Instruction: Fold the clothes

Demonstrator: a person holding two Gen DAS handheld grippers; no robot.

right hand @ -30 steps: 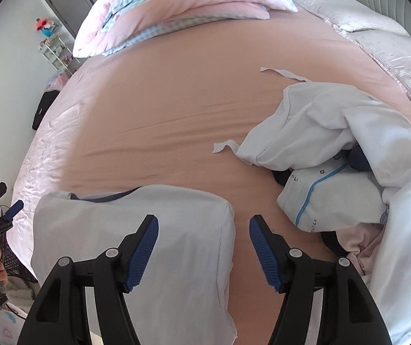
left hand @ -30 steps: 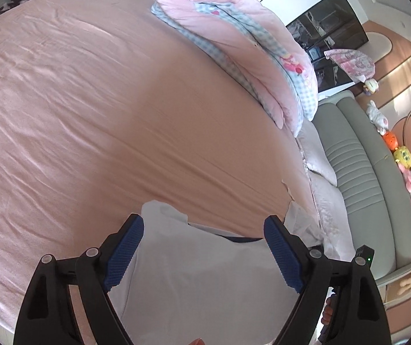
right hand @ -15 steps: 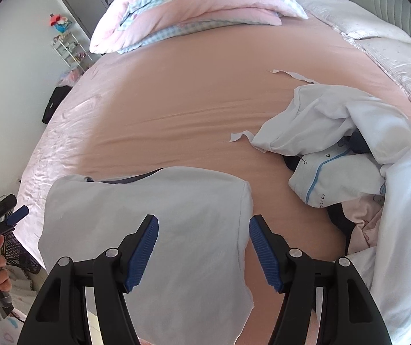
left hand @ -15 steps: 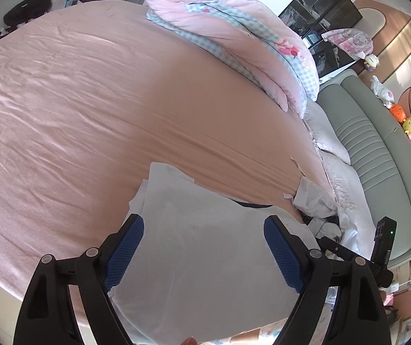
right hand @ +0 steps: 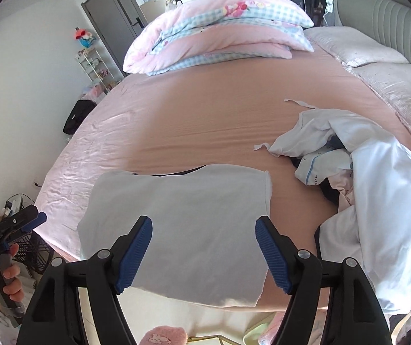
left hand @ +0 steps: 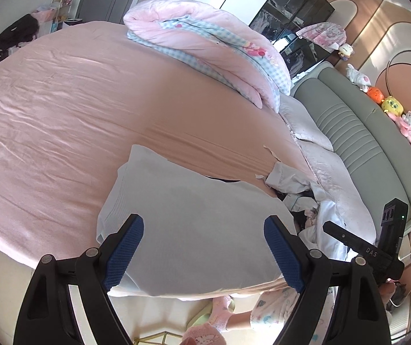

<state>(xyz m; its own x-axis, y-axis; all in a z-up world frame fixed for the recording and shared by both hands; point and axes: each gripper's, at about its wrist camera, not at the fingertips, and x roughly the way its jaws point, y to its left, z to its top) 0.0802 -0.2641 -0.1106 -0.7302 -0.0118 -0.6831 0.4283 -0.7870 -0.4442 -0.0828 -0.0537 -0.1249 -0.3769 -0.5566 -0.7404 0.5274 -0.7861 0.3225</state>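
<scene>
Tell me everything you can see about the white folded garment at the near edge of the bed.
The white folded garment is a plain, thin, soft-looking fabric folded into a rough rectangle and lying flat on the pink bedsheet. Its near edge hangs slightly over the bed's edge. A dark strip, perhaps a collar, shows along its far edge. It lies apart from the pile of unfolded clothes on its right. Nothing grips it: both grippers' jaws stand open above it.

The folded white shirt [right hand: 194, 230] is soft, thin cloth and looks smooth and matt. The pink bed sheet [left hand: 61, 120] is cloth too, a bit shiny, with small wrinkles. The gripper arms look like hard black plastic, and the blue pads [right hand: 135, 251] are bumpy, with little ridges on them.
</scene>
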